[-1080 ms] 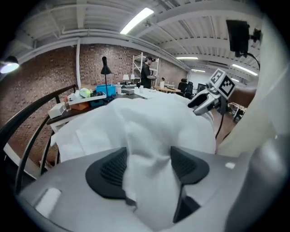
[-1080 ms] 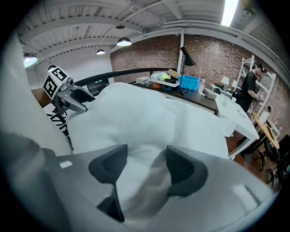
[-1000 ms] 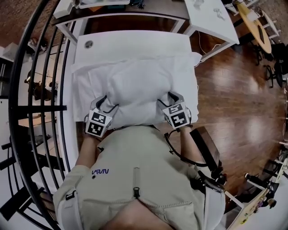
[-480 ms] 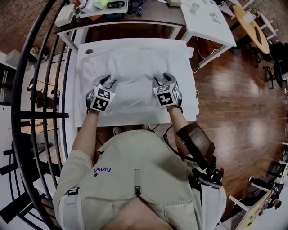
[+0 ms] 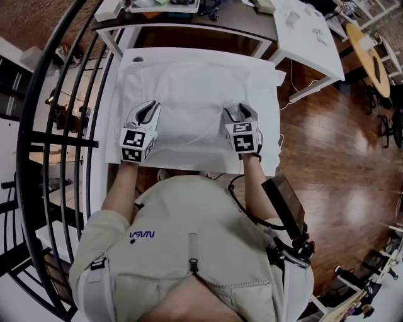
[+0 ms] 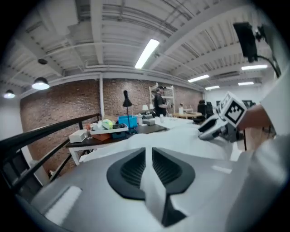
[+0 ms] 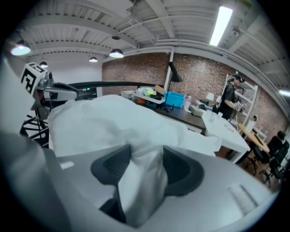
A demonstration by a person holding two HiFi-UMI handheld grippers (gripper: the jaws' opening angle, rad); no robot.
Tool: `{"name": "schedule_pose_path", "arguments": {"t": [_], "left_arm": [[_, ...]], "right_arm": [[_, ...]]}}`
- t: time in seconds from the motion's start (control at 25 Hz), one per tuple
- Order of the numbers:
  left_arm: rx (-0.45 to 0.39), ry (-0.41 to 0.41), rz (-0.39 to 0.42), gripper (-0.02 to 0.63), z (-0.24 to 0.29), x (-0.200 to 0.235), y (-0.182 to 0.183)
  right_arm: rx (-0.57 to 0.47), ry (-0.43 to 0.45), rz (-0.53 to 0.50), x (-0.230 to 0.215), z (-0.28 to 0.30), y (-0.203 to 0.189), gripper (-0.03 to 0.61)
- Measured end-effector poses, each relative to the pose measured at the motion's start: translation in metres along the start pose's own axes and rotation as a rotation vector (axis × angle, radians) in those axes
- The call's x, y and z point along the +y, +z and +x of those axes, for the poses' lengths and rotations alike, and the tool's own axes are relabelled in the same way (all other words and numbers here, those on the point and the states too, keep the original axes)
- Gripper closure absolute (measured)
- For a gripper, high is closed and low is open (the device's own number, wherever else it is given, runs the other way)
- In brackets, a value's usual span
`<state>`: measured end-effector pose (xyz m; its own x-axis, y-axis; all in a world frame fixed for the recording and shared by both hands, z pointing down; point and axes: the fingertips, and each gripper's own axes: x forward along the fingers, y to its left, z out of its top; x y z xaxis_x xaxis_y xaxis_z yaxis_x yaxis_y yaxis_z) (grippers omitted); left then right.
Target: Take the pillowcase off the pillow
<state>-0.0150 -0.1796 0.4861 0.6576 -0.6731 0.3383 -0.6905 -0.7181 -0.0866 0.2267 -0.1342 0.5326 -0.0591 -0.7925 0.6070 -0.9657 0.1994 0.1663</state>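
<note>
A white pillow in its white pillowcase point(image 5: 195, 94) lies flat on the white table point(image 5: 129, 63). Both grippers sit at its near edge. My left gripper point(image 5: 148, 112) is at the near left corner. In the left gripper view, its jaws point(image 6: 148, 154) are closing and pinch a thin fold of pillowcase point(image 6: 152, 190). My right gripper point(image 5: 234, 113) is at the near right corner. In the right gripper view, its jaws point(image 7: 147, 158) are opening slightly, and a thick bunch of pillowcase point(image 7: 145, 181) fills the gap and touches both pads.
A dark table with boxes point(image 5: 182, 12) stands behind the white one, and a white table point(image 5: 308, 34) stands at the back right. A black railing point(image 5: 63, 126) runs along the left. Wood floor point(image 5: 340, 157) lies to the right. People stand far off in the gripper views.
The pillow, held up near the person's chest a second ago, now lies flat on the table. The left jaws have narrowed onto a fold of fabric.
</note>
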Motion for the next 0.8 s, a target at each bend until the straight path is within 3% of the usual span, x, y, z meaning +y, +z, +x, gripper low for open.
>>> {"name": "schedule_pose_path", "arguments": {"t": [0.12, 0.2, 0.32, 0.4, 0.6, 0.8], "left_arm": [[-0.150, 0.091, -0.200, 0.609, -0.042, 0.012, 0.020], [-0.195, 0.166, -0.281, 0.609, -0.071, 0.023, 0.021], [-0.190, 0.293, -0.296, 0.609, -0.108, 0.034, 0.005], [-0.163, 0.323, -0.289, 0.609, -0.120, 0.038, -0.012], [-0.038, 0.277, -0.360, 0.489, -0.137, 0.049, -0.078], [0.037, 0.161, -0.362, 0.429, -0.139, 0.080, -0.115]], "right_arm": [[-0.188, 0.021, 0.023, 0.003, -0.029, 0.034, 0.350], [-0.291, 0.080, 0.013, 0.021, -0.041, 0.059, 0.350], [-0.338, 0.210, -0.044, 0.068, -0.040, 0.079, 0.350], [-0.332, 0.279, -0.095, 0.103, -0.034, 0.083, 0.350], [-0.290, 0.413, -0.196, 0.204, -0.036, 0.091, 0.350], [-0.205, 0.436, -0.254, 0.280, -0.018, 0.089, 0.350]]}}
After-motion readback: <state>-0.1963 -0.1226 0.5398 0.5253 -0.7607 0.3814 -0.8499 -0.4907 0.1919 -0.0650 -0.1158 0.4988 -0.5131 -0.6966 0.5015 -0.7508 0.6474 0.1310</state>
